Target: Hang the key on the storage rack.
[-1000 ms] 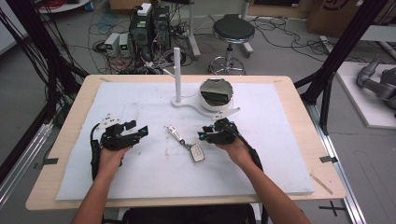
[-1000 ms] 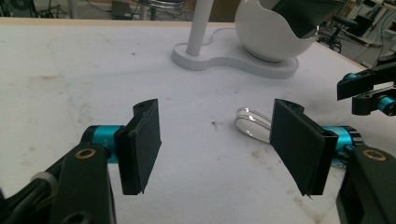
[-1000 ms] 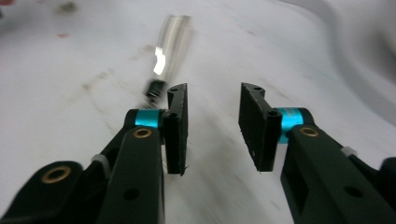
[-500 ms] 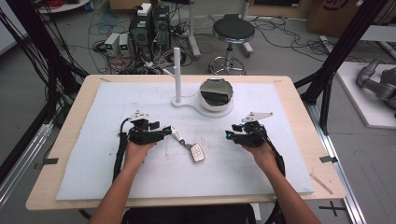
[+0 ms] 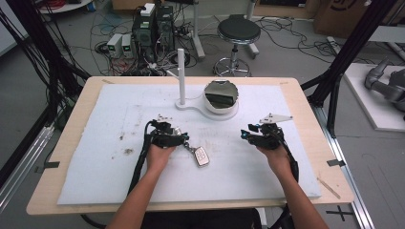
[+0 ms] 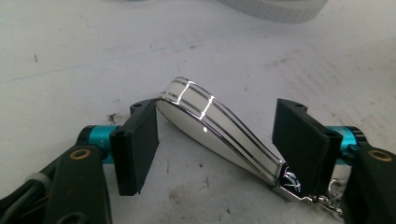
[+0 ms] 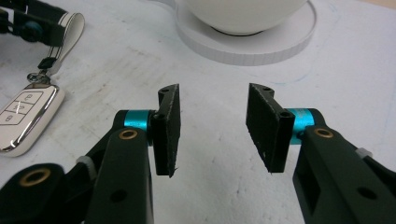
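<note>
Left gripper (image 5: 184,139) sits low over the white foam mat (image 5: 119,114), just left of table centre in the high view. In the left gripper view the white leather key strap with thin dark double stripes (image 6: 219,128) lies as a raised loop between the two black jaws. The left pad touches or nearly touches the loop's upper end; the right pad stands clear of it. The jaws have just been opening, with the strap between them but not clamped.

The strap runs by a small metal ring and chain (image 7: 38,77) to the white car key fob with chrome edge and three buttons (image 5: 202,156). The fob lies flat on the mat, just right of the left gripper and nearer the person, between the two hands.

Right gripper (image 5: 247,137) is held well to the right of the fob, pointing toward it. In the right gripper view its pads stand apart with bare mat between them.

At the far middle of the mat stands a white base with an upright white post (image 5: 181,76) and a round white bowl with a dark mirrored top (image 5: 221,98); the bowl's lower side appears ahead of the right gripper.
</note>
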Motion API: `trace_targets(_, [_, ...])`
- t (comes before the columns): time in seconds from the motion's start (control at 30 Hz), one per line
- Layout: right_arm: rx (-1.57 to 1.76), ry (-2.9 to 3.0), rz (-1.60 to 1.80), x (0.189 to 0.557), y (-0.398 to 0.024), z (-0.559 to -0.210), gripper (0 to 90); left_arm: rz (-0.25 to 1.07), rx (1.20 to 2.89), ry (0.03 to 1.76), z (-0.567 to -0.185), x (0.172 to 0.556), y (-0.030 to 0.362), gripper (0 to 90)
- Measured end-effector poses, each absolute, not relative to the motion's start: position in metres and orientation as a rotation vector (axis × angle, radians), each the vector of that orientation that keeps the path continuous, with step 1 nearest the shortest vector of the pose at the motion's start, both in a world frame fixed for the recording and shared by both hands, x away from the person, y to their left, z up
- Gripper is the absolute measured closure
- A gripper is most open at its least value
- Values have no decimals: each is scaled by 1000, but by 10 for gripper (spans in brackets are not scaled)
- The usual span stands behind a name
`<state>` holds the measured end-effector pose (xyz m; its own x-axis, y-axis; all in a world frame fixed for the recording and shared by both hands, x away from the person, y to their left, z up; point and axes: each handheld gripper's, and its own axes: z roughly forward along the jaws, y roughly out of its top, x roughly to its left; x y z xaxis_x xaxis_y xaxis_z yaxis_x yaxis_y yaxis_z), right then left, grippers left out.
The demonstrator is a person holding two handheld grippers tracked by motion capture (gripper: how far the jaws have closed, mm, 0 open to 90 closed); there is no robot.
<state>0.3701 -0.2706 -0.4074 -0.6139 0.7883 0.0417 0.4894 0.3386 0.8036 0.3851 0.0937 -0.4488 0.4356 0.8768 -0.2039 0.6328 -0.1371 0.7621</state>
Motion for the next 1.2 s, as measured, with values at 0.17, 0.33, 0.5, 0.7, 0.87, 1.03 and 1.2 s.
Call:
trace_targets(0.17, [1147,2234,1174,369,-274,-407,558,459,1928,1279,-447,383,87,354])
trace_targets(0.33, [1142,2229,1168,369,-275,-406,557,472,1932,1290,-446,384,93,501])
trace_targets(0.5, [1156,2224,1171,369,-277,-406,557,427,1910,1292,-445,387,101,592])
trace_targets(0.7, [1154,2222,1173,368,-280,-406,557,318,1910,1228,-445,389,112,688])
trace_targets(0.87, [1156,2218,1177,366,-281,-405,556,220,1983,1116,-442,395,120,720])
trace_targets(1.03, [1152,2222,1180,367,-280,-405,556,209,2018,1080,-439,400,127,719])
trace_targets(1.2, [1148,2228,1180,367,-279,-406,557,344,2006,1179,-443,393,118,420])
